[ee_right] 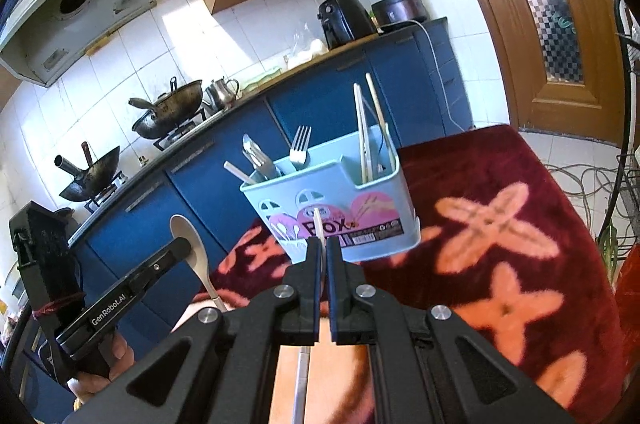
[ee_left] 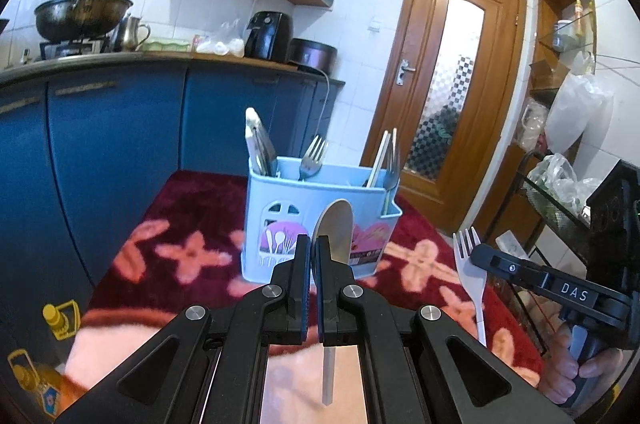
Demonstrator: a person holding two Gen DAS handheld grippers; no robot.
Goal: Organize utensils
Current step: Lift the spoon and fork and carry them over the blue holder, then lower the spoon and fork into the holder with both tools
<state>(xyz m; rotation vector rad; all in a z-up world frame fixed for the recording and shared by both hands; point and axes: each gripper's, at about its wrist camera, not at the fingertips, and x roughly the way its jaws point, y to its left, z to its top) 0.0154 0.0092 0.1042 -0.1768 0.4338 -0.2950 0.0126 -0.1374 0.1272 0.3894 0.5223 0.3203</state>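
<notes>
Two utensils were still out: the left tool (ee_left: 311, 256) clenched a spoon (ee_left: 336, 228), the right tool (ee_right: 323, 256) a white fork (ee_left: 472, 272), both near the blue holder (ee_left: 320, 199), which already held forks and chopsticks.

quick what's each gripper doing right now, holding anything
left gripper: shut on the spoon
right gripper: shut on the white fork

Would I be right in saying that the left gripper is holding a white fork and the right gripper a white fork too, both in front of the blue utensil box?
Not quite: the left gripper holds a spoon, not a fork, as the left wrist view shows. The right gripper does hold the white fork, and both are in front of the blue utensil box.
</notes>
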